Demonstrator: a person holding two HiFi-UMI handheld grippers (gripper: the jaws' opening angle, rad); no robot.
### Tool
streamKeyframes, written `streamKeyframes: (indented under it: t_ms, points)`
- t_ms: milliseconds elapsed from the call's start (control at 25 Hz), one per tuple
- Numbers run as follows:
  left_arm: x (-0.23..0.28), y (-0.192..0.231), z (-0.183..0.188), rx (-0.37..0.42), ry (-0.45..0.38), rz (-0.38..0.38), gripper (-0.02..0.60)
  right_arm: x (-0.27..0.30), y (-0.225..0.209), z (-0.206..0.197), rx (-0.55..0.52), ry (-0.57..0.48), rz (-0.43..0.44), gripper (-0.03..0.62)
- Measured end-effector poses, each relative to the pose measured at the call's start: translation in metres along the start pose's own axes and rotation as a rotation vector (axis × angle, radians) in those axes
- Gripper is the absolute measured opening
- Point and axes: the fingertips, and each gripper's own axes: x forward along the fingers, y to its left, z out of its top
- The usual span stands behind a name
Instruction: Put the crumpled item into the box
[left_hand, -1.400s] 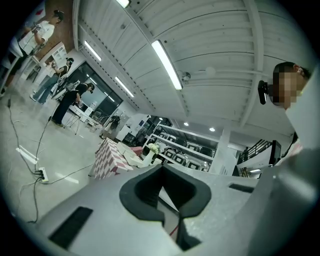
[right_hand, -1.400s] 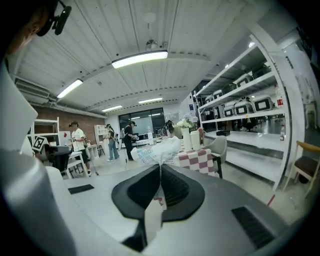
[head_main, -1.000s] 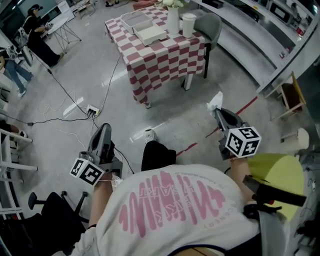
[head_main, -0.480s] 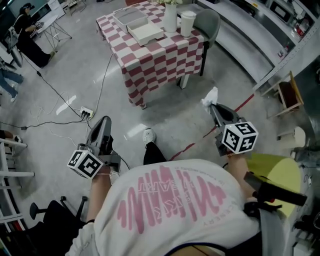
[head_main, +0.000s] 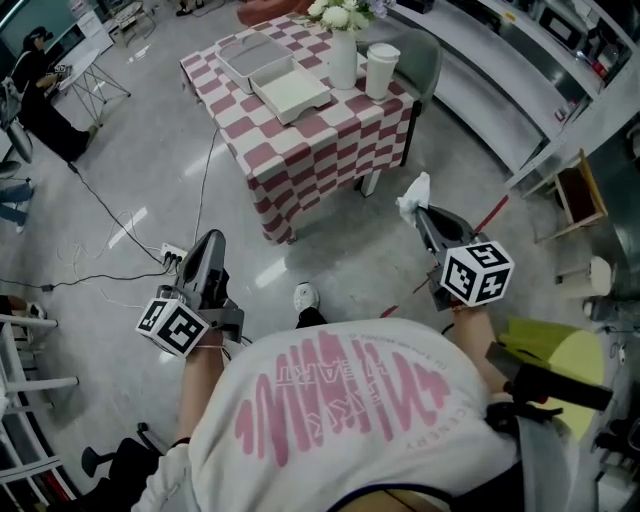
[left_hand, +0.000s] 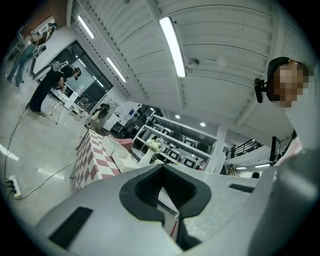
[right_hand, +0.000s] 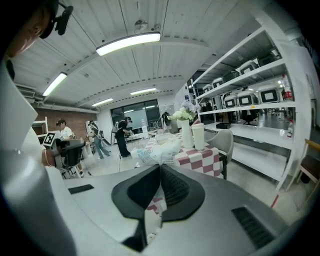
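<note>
Near left: left gripper (head_main: 211, 243), tongs pressed together on nothing, held low and level, judged idle. Near right: right gripper (head_main: 421, 212) pinches the crumpled item (head_main: 413, 191) at its tips, pointed forward, apparently for carrying. Far: open box (head_main: 308, 110) on the checked table (head_main: 300, 150), well apart from the item; deposit not yet made.

Blue letters, apparently "Mea", on the crumpled item (right_hand: 158, 150); shirt (head_main: 300, 440) print illegible
</note>
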Motion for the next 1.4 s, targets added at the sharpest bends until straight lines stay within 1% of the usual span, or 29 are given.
streamKeyframes:
  t_ms: [160,400,560,680,840,1080,1240,1400]
  points:
    - [0.033,0.030,0.023,0.004,0.008,-0.011,0.008,0.041,0.000,0.029,-0.010,-0.017,0.002,0.011]
    - [0.072,0.085,0.050,-0.011,0.012,0.002,0.008,0.111,-0.006,0.060,-0.012,-0.022,-0.006,0.011]
    - [0.099,0.121,0.080,0.002,-0.003,-0.002,0.008,0.158,-0.008,0.084,-0.019,-0.043,-0.001,0.011]
    - [0.118,0.140,0.100,0.013,-0.021,-0.007,0.008,0.188,-0.006,0.100,-0.020,-0.057,0.011,0.011]
    - [0.137,0.159,0.114,0.025,-0.014,-0.011,0.008,0.223,-0.002,0.113,-0.036,-0.055,0.024,0.011]
    - [0.147,0.189,0.124,0.012,-0.019,0.008,0.008,0.261,-0.005,0.121,-0.033,-0.046,0.025,0.011]
    - [0.144,0.213,0.134,0.006,-0.046,0.042,0.008,0.293,-0.008,0.123,-0.040,-0.028,0.027,0.011]
    - [0.132,0.237,0.138,-0.003,-0.063,0.088,0.008,0.328,-0.011,0.128,-0.073,0.006,0.021,0.011]
